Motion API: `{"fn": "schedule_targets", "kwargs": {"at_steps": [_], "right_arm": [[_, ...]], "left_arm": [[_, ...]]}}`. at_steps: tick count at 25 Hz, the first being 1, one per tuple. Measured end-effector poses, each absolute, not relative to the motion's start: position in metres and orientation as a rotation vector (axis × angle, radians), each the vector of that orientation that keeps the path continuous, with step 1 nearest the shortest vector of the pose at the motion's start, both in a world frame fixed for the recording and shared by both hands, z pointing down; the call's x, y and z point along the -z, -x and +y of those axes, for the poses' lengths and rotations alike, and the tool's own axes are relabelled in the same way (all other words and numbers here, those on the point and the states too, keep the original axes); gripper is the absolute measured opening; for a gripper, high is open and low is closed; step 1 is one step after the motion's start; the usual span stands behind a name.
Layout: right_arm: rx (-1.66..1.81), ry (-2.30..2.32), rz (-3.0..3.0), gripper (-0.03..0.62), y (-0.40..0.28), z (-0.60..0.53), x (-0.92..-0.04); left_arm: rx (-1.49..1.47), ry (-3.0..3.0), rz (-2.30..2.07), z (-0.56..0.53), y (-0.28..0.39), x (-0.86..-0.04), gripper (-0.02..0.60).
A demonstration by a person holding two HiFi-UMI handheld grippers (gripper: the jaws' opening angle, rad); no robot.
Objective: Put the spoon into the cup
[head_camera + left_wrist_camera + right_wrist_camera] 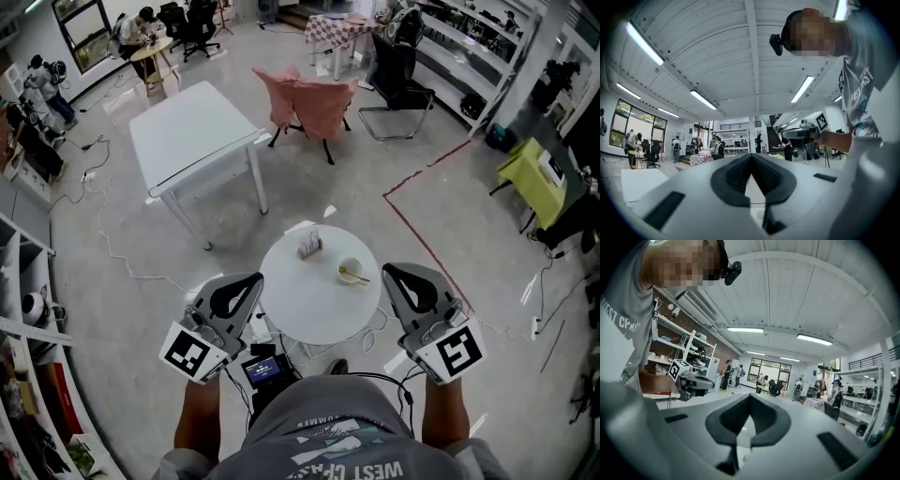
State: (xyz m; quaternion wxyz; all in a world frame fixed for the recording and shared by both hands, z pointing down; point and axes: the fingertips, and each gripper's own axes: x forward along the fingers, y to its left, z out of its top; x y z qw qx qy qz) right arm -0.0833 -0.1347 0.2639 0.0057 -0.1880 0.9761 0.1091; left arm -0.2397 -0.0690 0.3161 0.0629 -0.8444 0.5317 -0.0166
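In the head view a white cup [349,272] stands right of centre on the round white table [305,305]. A light-coloured spoon [355,276] rests in the cup. My left gripper [259,278] hangs at the table's left edge, jaws shut and empty. My right gripper [385,271] hangs at the table's right edge, just right of the cup and not touching it, also shut and empty. In the left gripper view the left gripper [751,156] points level across at the right gripper [802,134]. The right gripper view shows the right gripper [750,396] facing the left gripper [693,383].
A small holder with packets [310,247] stands at the round table's far side. A white rectangular table [192,131], a pink-draped chair [306,99] and a black chair [397,77] stand beyond. Cables trail on the floor at the left, next to shelving [28,347].
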Motion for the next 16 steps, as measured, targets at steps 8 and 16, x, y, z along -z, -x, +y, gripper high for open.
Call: {"fn": "schedule_targets", "kwargs": {"at_steps": [8, 16], "right_arm": [[-0.355, 0.593, 3.063, 0.000, 0.082, -0.129, -0.276], [-0.367, 0.608, 3.083, 0.000, 0.082, -0.135, -0.281]], "left_arm": [[0.050, 2.567, 1.586, -0.064, 0.239, -0.325, 0.000], [0.048, 2.586, 1.554, -0.070, 0.237, -0.324, 0.000]]}}
